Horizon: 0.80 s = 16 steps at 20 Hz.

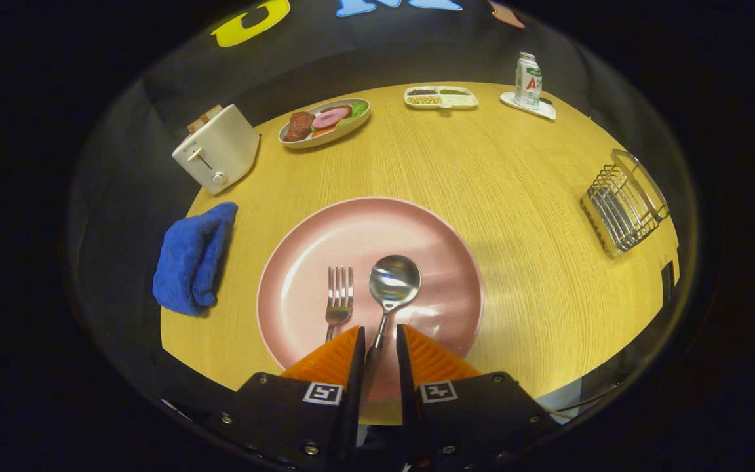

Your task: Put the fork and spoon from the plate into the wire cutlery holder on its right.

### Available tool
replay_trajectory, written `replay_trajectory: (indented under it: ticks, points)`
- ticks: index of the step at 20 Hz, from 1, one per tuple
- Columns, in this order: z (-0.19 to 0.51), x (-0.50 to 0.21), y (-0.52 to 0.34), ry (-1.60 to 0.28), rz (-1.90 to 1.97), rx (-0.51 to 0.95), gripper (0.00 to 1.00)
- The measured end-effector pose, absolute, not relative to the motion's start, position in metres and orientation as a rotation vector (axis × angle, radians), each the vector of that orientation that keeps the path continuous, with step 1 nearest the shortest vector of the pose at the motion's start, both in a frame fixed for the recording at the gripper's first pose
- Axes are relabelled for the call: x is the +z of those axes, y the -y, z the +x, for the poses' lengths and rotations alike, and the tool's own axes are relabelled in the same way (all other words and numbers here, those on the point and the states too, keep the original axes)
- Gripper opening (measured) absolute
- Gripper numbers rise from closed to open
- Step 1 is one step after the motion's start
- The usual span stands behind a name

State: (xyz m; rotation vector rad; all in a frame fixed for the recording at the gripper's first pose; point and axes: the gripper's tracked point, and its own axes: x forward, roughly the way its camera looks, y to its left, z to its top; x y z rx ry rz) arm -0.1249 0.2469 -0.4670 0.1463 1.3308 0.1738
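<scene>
Gripper (pixel 377 341) fingers slightly parted, straddling the spoon (pixel 392 287) handle on the pink plate (pixel 299 242); contact likely, can't confirm both sides press. Handle-end approach keeps the bowl free. Fork (pixel 339 299) lies just beside the spoon on the plate. Wire cutlery holder (pixel 625 202) is well right of the plate, wooden table between bare. Blue cloth (pixel 193 257) left of the plate; toaster (pixel 217 148) beyond.

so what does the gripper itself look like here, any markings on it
The gripper has two wedge-shaped fingers with ribbed faces, each on a black block studded with small screws. Each block carries a square black-and-white marker tag.
</scene>
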Motion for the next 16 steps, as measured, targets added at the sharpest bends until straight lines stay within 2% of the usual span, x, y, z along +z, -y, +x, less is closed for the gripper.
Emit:
replay_trajectory:
  ticks: [5,6,7,9,10,16]
  points:
    - [-0.136,-0.477,-0.250,-1.389,0.115,0.198,0.29]
    - [-0.133,-0.481,-0.244,-1.380,0.094,0.162,0.29]
    - [-0.132,-0.478,-0.244,-1.392,0.091,0.166,0.13]
    - [-0.133,-0.476,-0.244,-1.405,0.092,0.172,0.13]
    - [-0.135,-0.477,-0.246,-1.411,0.102,0.186,0.04]
    - [-0.129,-0.467,-0.246,-1.389,0.183,0.213,0.04]
